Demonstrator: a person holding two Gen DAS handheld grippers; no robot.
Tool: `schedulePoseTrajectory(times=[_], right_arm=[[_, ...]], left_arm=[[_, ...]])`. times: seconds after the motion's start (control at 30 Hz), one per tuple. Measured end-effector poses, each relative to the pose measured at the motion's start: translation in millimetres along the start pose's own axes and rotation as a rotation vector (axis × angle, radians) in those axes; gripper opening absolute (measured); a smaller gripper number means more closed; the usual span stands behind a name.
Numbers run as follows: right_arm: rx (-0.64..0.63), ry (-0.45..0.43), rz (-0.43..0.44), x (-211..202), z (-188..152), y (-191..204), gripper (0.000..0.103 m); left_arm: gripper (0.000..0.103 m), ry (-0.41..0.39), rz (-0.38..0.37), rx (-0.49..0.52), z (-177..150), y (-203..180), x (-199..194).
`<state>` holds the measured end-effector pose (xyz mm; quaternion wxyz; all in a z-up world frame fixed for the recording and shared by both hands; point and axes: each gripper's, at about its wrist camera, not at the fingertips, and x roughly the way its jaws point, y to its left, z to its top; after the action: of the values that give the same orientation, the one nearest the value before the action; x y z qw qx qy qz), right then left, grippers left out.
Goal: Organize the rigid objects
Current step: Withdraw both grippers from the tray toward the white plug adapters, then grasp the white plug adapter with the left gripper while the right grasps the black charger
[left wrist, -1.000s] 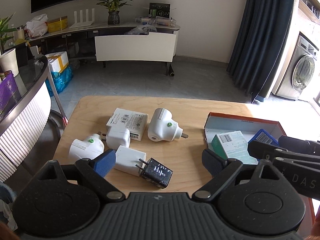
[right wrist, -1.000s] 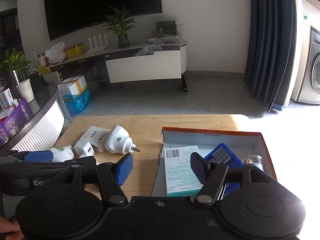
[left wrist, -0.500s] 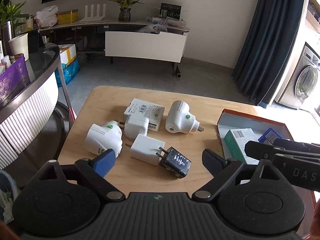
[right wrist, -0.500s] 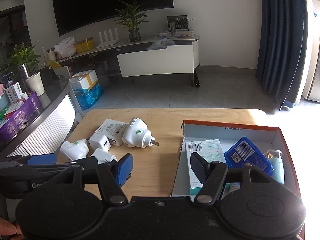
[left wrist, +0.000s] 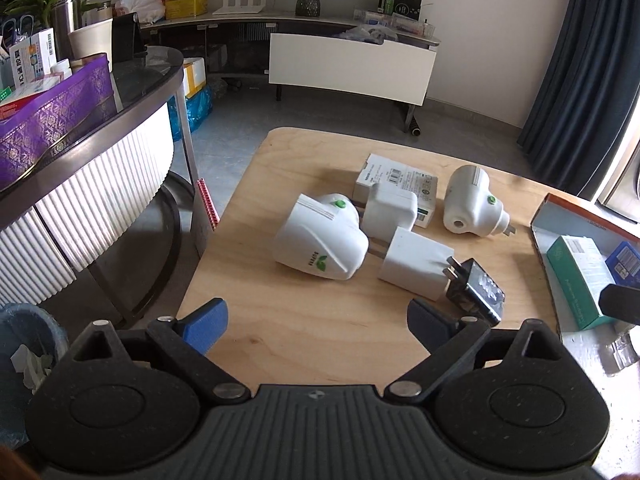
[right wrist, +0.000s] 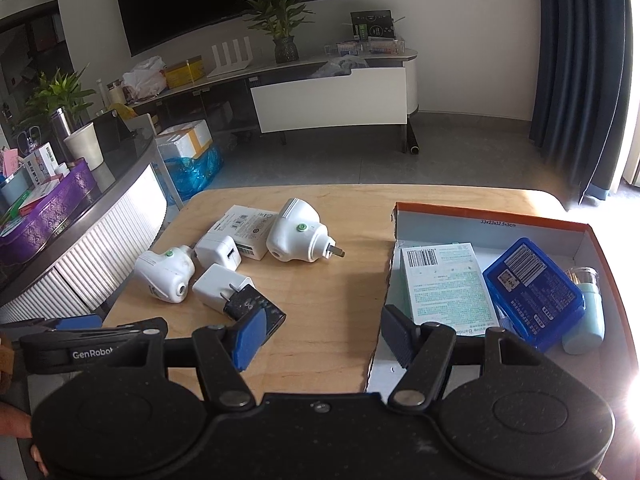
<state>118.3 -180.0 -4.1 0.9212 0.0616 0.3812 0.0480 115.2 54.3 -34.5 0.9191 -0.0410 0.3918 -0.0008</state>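
Note:
Several plugs lie on the wooden table: a large white adapter with a green dot, a second one, two white cube chargers, a black charger and a flat white box. My left gripper is open and empty, just short of the near adapter. My right gripper is open and empty, over the table edge beside the orange-rimmed box, which holds a green-white carton, a blue case and a pale bottle.
A curved white counter with a purple box stands left of the table. A bin sits on the floor at the lower left. A TV console stands along the far wall. The left gripper's body shows in the right wrist view.
My left gripper has swung left and come closer to the plugs, which now fill more of its view. My right gripper has pulled back and up a little. Both stay open.

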Motion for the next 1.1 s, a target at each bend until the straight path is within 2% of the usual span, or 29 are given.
schedulePoseTrajectory(times=[0.07,0.4,0.5,0.57,0.6,0.63,0.7,0.93,1.1], right_arm=[[0.008,0.002,0.004,1,-1,-1,0.077],[0.011,0.017,0.007,6,-6,-5,0.077],[0.013,0.032,0.018,13,-8,-6,0.077],[0.003,0.043,0.028,18,-10,-5,0.077],[-0.004,0.048,0.036,21,-11,-3,0.077],[-0.012,0.052,0.045,24,-12,-2,0.077],[-0.037,0.059,0.073,30,-12,4,0.077],[-0.155,0.081,0.151,56,-11,23,0.077],[-0.227,0.082,0.166,77,-6,33,0.077]], left_arm=[[0.103,-0.011,0.005,0.015,6,2,8],[0.103,-0.027,0.026,0.198,20,-3,54],[0.102,-0.051,0.010,0.244,21,-3,59],[0.097,-0.062,-0.008,0.263,21,-4,61],[0.091,-0.065,-0.021,0.262,21,-3,61],[0.078,-0.065,-0.038,0.258,21,-2,62],[0.063,-0.052,-0.075,0.247,21,-2,64],[0.061,-0.054,-0.099,0.211,13,-2,52],[0.062,-0.060,-0.100,0.167,3,1,28]])
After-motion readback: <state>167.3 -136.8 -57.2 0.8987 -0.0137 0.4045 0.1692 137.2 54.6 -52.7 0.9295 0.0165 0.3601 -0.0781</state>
